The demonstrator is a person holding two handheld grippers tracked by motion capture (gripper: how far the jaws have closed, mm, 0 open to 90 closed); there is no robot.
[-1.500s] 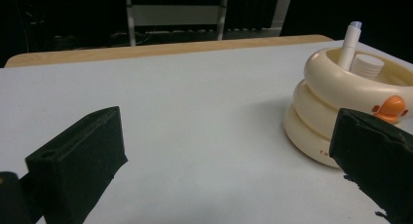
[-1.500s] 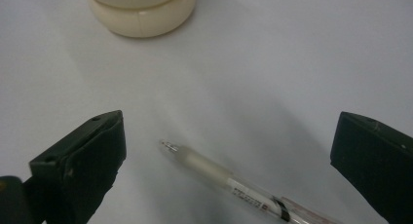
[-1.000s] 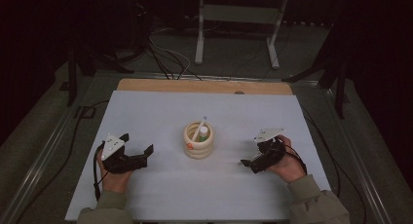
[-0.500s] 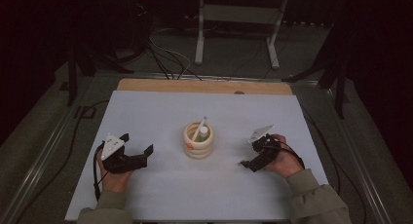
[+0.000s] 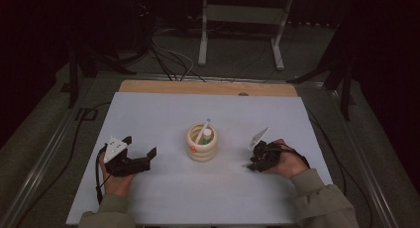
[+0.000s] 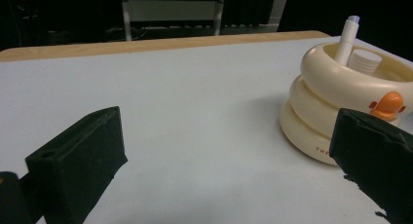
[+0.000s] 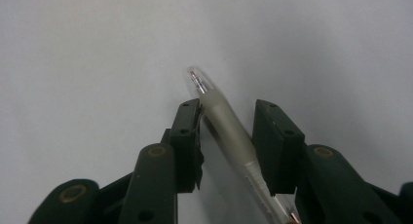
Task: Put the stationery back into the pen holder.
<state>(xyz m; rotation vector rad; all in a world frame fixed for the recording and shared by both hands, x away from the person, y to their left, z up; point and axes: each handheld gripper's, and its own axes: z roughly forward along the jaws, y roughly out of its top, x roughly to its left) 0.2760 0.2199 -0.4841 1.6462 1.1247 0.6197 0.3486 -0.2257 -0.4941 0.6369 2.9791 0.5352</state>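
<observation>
The pen (image 7: pixel 229 131) between the right tool (image 7: pixel 226 146) jaws looks like frosted translucent plastic with a clear glossy tip. The tool's jaws are matt black plastic. The ringed holder (image 6: pixel 341 95) is glossy cream plastic. The counter (image 5: pixel 163 114) top is smooth, matt white, edged in bare wood.

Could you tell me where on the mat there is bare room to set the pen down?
The mat is bare from the cream holder back to the wooden edge, and along the near edge between the two hands. The only crowded spots are the holder's middle patch, the left gripper beside it, and the right gripper, whose jaws have just been closing around the pen.
</observation>
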